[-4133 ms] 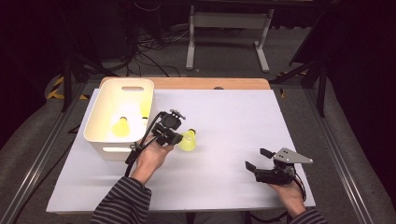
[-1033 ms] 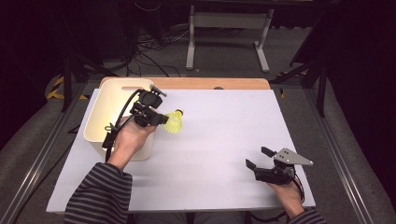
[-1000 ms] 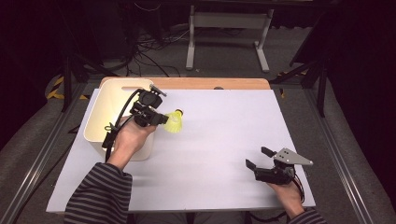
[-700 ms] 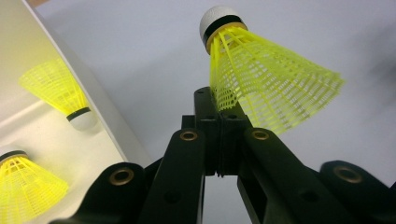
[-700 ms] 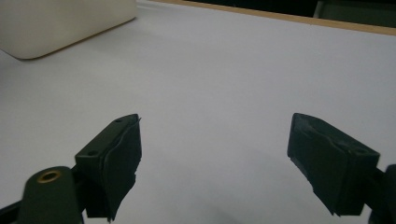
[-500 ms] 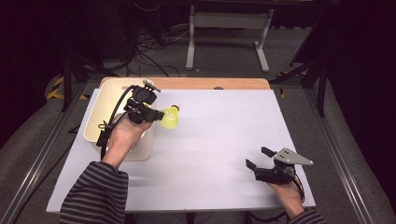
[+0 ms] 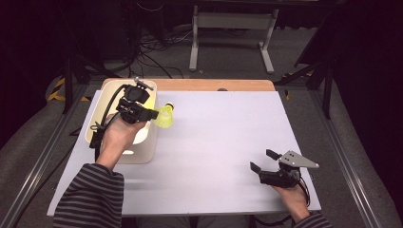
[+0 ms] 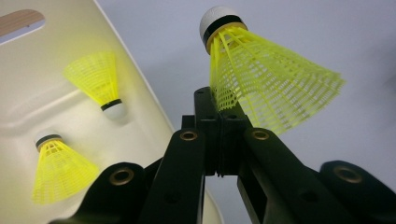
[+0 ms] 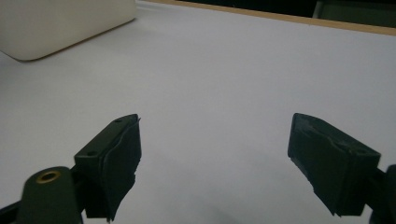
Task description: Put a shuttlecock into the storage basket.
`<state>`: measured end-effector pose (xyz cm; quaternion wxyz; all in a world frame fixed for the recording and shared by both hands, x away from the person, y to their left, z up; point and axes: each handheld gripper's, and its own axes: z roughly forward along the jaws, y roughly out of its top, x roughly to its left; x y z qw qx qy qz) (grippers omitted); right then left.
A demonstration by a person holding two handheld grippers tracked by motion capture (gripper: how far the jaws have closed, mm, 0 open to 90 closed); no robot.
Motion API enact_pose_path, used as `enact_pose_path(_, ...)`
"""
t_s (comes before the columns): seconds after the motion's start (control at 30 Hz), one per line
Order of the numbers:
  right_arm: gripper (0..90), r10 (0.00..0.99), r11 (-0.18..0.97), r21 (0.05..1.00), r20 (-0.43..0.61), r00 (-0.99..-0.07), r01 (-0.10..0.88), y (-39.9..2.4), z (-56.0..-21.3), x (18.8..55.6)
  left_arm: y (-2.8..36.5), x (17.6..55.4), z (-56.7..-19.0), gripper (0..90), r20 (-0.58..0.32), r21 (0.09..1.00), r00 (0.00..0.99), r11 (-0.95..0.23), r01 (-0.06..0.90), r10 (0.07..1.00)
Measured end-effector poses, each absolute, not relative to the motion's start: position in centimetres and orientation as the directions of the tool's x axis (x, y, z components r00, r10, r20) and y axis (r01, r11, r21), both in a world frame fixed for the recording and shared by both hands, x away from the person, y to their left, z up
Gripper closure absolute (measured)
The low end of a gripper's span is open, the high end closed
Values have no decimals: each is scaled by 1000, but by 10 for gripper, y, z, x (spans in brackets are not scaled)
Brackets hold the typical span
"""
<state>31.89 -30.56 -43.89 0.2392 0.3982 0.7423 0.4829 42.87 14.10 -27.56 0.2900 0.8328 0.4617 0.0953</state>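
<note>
Two shuttlecocks (image 8: 95, 84) in cream bin (image 7: 145, 147)

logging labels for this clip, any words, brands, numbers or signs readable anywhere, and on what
None: no text can be read in these pictures.
The held shuttlecock: plain yellow skirt, black band, white tip, no print.
The two shuttlecocks in the bin: no print.
The cream bin: no label.
The left hand-held gripper and right hand-held gripper: black, no marks.
The white table: blank.
</note>
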Motion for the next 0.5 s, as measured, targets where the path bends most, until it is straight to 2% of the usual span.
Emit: enact_pose_path(0.5, 179, 821, 220, 907, 26, -571, 358, -305, -439, 319, 164, 427, -276, 897, -98, 575, 501, -362, 734, 860)
